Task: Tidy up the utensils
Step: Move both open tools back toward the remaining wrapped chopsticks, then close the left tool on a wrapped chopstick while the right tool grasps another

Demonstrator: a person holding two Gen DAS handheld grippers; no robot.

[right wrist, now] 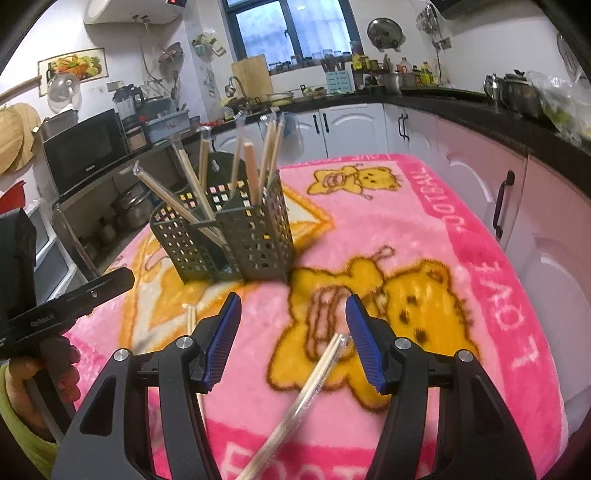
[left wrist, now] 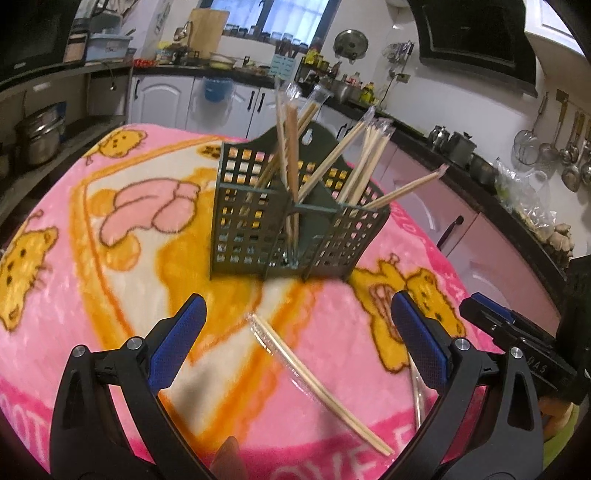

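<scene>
Both my tongs gape empty: left tongs (left wrist: 295, 339) straddle one wrapped chopstick pair (left wrist: 317, 384) lying diagonally; right tongs (right wrist: 291, 339) straddle another (right wrist: 306, 387).

My left wrist camera looks forward and down between my left gripper's (left wrist: 295, 332) fingers, from close above the pink blanket (left wrist: 74, 221), toward the green utensil holder (left wrist: 295, 229) ahead and the kitchen counter (left wrist: 480, 173) far beyond. My right wrist camera looks the same way from further right, past my right gripper (right wrist: 291, 339). Both views share the holder, blanket, window (right wrist: 291, 33) and counter; each catches the other gripper at its edge.
</scene>
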